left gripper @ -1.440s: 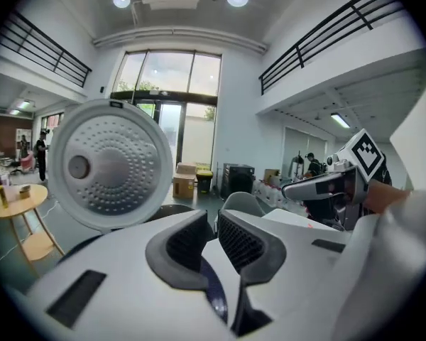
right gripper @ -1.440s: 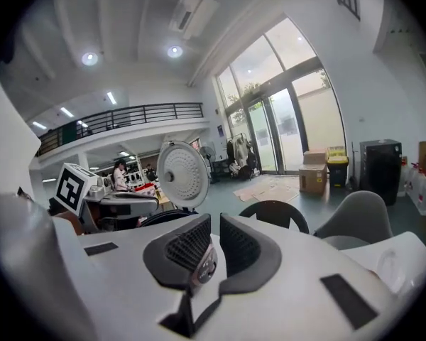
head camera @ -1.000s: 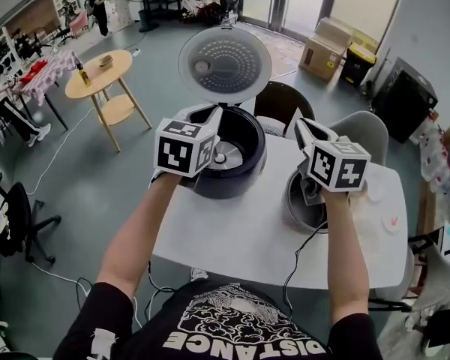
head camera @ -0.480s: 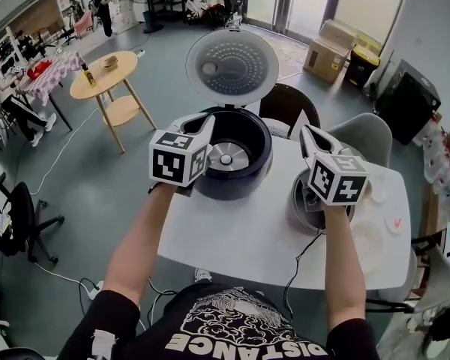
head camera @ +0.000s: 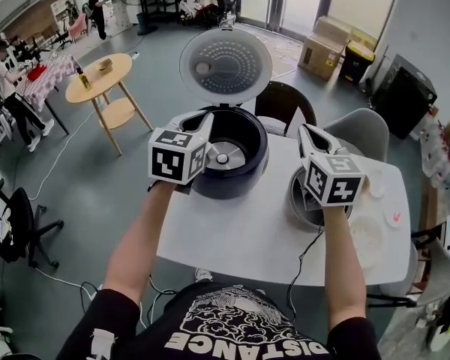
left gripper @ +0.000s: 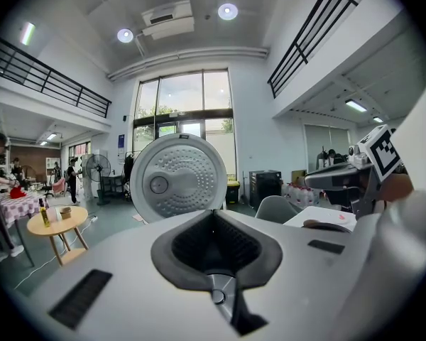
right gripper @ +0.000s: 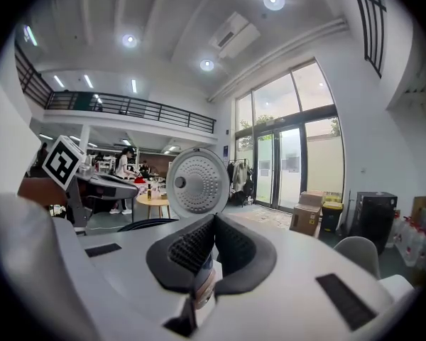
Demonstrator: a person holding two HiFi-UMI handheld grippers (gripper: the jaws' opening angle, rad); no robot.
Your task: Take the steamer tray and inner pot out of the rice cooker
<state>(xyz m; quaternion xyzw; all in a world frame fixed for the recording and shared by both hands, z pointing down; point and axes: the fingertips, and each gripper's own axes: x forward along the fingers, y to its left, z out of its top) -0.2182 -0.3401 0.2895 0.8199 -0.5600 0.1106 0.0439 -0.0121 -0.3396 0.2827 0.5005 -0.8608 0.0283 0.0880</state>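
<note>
The dark rice cooker (head camera: pixel 240 178) stands on the white table (head camera: pixel 232 235) with its lid (head camera: pixel 225 64) up; only the bare heating plate (head camera: pixel 222 157) shows inside. The metal inner pot (head camera: pixel 300 210) sits on the table to its right, partly hidden under my right gripper (head camera: pixel 303 130). A pale round tray (head camera: pixel 364 235) lies further right. My left gripper (head camera: pixel 208 115) hovers over the cooker's left rim. Both are shut and empty. The lid (left gripper: pixel 177 178) fills the left gripper view beyond the left gripper (left gripper: pixel 213 215). The right gripper (right gripper: pixel 214 219) also faces the lid (right gripper: pixel 197 182).
A dark chair (head camera: pixel 285 103) and a grey chair (head camera: pixel 364 130) stand behind the table. A round wooden side table (head camera: pixel 101 73) is at far left, cardboard boxes (head camera: pixel 326 47) at the back. A small white dish (head camera: pixel 394 217) lies near the table's right edge. A cable (head camera: pixel 300 265) hangs off the front.
Both grippers hover in nearly the same places. The right one has rolled slightly and its cube sits a little lower in the head view.
</note>
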